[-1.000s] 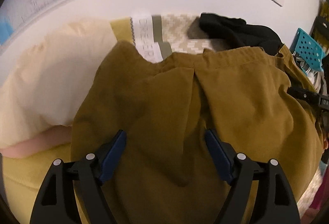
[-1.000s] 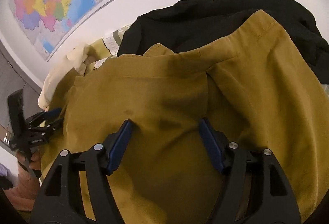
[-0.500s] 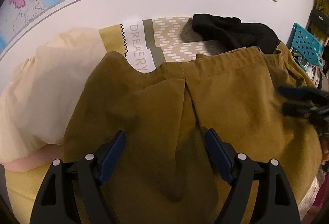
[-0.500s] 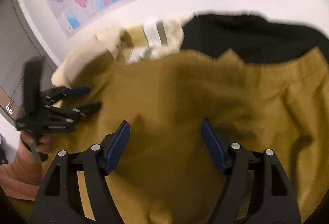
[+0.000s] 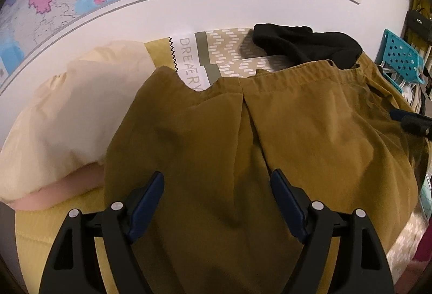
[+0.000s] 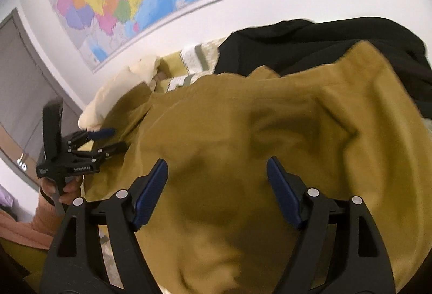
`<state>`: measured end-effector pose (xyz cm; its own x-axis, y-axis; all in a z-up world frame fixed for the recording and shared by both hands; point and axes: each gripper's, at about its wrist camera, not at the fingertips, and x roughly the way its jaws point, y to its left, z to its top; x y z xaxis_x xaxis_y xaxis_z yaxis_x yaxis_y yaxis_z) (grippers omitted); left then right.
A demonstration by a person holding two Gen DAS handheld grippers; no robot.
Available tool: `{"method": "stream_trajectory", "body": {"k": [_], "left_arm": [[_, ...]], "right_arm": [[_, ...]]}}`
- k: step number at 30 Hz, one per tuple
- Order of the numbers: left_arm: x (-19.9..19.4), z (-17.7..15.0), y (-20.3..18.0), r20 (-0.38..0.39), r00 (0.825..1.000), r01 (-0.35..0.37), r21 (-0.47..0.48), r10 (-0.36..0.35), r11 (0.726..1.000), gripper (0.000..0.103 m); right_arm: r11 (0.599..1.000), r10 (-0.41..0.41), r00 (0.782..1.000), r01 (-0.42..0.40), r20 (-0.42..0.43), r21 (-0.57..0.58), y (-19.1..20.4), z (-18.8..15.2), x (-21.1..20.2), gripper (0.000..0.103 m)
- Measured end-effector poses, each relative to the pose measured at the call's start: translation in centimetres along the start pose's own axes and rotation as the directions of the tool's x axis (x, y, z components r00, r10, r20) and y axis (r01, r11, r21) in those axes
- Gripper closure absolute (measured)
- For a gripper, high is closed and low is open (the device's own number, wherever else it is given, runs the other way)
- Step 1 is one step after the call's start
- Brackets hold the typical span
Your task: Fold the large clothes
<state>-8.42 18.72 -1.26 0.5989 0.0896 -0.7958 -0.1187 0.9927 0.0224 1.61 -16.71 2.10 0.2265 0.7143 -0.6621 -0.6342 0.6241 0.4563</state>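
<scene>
Left gripper (image 5: 217, 202): jaws set wide apart above the mustard-brown garment (image 5: 243, 159), nothing clamped; cloth visible between the blue pads (image 5: 147, 199) but not pinched. Right gripper (image 6: 217, 191): jaws opening, likewise over the same garment (image 6: 243, 159), with fabric lying beneath the gap and no pinch seen. Garment spread in loose folds across the patterned bedding (image 5: 229, 51), elastic waistband (image 5: 297, 72) toward the wall, far corner overlapping the black garment (image 5: 297, 43) and near side abutting the cream cloth (image 5: 67, 116). Likely failure modes (judged from the present lay only): closing too deep and gathering two layers, or the bedding beneath, giving a bunched rather than a flat fold; catching the black garment at the waistband and dragging it along; uneven lift between the two grippers, skewing the central pleat (image 5: 248, 126) and leaving the crease off-centre; a shallow pinch on slack fabric slipping free partway through the fold. Also at risk: the cream cloth, close enough to be swept by the left side. Motion blur in the right wrist view (edges soft) limits certainty about the exact fabric edge under that gripper.
</scene>
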Motion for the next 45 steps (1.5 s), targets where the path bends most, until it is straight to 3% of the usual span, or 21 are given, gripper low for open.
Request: {"method": "stream_trajectory", "body": {"k": [4,8,12,21,26,29,34,36,45], "left_arm": [[-0.6,-1.8,0.0,0.01,1.0,0.024,0.008,-0.024,1.0,0.025],[0.2,-3.0,0.3,0.007,0.999,0.04,-0.011,-0.04,0.999,0.025],[-0.5,-3.2,0.2,0.017,0.999,0.035,-0.02,-0.035,0.999,0.025],[-5.4,-6.9,2.3,0.09,0.989,0.125,-0.097,-0.116,0.987,0.023],[-7.3,-8.9,2.8,0.105,0.989,0.113,-0.106,-0.102,0.988,0.023],[-8.1,-10.0,3.9,0.115,0.984,0.15,-0.15,-0.134,0.977,0.023],[-8.0,-11.8,4.3,0.082,0.986,0.161,-0.192,-0.147,0.968,0.023],[-7.9,-12.5,3.6,0.065,0.983,0.179,-0.187,-0.169,0.966,0.023],[-6.5,-14.3,0.6,-0.007,0.951,0.302,-0.184,-0.308,0.935,0.023]], "right_arm": [[0.999,-0.032,0.999,0.031,0.034,0.039,-1.8,-1.1,-2.3,0.026],[0.993,-0.057,0.998,0.056,0.007,0.107,-4.4,-2.3,-1.1,0.034],[0.991,-0.069,0.997,0.067,0.015,0.112,-4.4,-2.4,-1.3,0.034],[0.969,0.076,0.994,-0.092,0.08,0.228,-4.4,-5.9,-8.0,0.021],[0.947,0.075,0.994,-0.094,0.075,0.306,-4.9,-9.7,-10.8,0.019],[0.936,0.059,0.997,-0.072,0.048,0.343,-5.4,-11.4,-11.4,0.018],[0.903,0.036,0.999,-0.033,0.003,0.429,-7.0,-12.9,-10.1,0.018],[0.902,0.037,0.999,-0.048,0.033,0.43,-7.1,-12.7,-9.8,0.017],[0.917,-0.022,0.999,0.002,0.046,0.399,-6.4,-11.7,-8.4,0.014]]}}
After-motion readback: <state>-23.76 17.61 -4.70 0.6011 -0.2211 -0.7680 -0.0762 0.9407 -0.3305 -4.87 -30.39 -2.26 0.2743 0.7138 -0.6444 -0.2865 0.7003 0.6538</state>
